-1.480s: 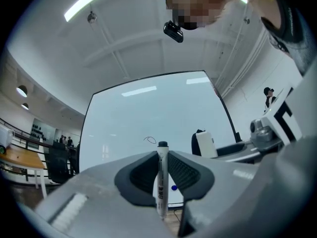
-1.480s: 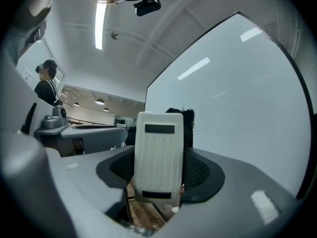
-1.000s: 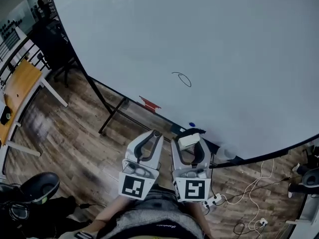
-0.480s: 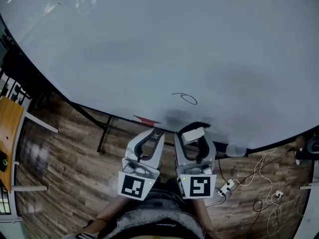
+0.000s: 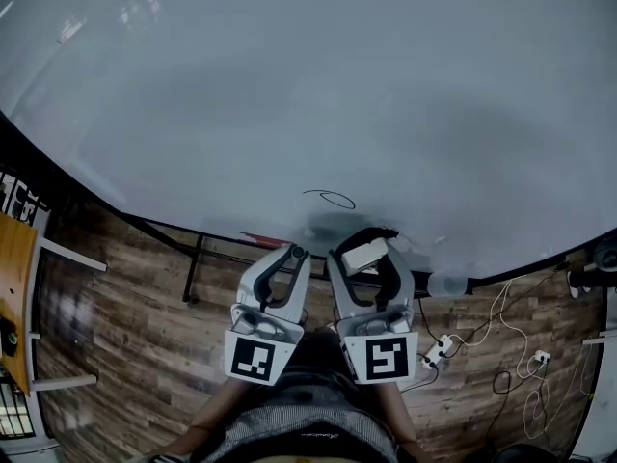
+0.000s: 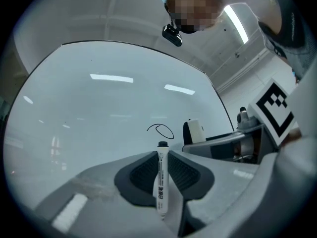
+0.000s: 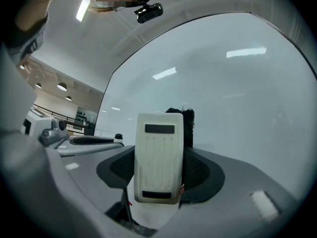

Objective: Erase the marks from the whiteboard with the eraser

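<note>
The right gripper (image 5: 362,244) has its jaws clamped on the white eraser (image 7: 157,157). The eraser stands lengthwise along the jaws, plastic back toward the camera, with dark felt showing along its right edge. The left gripper (image 5: 292,253), just beside it on the left, is closed on a white marker (image 6: 161,182) that points tip-first at the whiteboard (image 5: 386,85). Beyond both, low on the board near its bottom edge, lies the single mark (image 5: 330,199), a thin flattened loop whose long axis runs left to right. It sits farther out and to the left of the eraser, roughly midway between the two grippers. The eraser therefore probably needs to travel forward and leftward, felt turned to the board. Whether the felt already touches the surface cannot be told.
</note>
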### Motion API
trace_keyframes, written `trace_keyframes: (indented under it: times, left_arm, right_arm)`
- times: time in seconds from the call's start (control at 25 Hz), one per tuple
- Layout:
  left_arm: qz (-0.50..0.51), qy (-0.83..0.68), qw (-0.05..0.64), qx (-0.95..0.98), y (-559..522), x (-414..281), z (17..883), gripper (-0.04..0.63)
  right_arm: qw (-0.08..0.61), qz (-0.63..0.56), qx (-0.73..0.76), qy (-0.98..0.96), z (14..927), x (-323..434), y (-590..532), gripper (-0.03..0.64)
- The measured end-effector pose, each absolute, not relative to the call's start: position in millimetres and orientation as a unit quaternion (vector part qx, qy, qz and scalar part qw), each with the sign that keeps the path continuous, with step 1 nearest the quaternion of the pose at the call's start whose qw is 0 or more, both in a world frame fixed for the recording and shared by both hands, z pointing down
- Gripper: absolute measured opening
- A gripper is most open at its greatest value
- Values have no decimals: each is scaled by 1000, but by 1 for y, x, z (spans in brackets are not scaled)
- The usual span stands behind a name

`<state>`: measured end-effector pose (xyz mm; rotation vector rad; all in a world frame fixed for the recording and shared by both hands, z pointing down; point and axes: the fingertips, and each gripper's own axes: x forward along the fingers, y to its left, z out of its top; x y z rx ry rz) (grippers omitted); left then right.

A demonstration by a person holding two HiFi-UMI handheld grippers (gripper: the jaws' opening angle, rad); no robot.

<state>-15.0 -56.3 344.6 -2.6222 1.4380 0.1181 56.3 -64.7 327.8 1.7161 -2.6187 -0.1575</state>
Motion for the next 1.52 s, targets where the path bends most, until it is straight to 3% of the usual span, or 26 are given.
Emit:
trace_keyframes:
  times: [0.6, 1.04, 1.52]
  left_arm:
    - [37, 550, 64, -832, -59, -19, 344, 71]
    - [31, 517, 73, -853, -82, -32, 340, 71]
    - [40, 543, 69, -836, -81, -90, 337, 71]
  right_arm:
    - [4, -62, 494, -868, 314, 62, -79, 261]
    - [-2, -73, 495, -866, 301, 36, -85, 259]
    - [-11, -67, 446, -893, 299, -41, -95, 259]
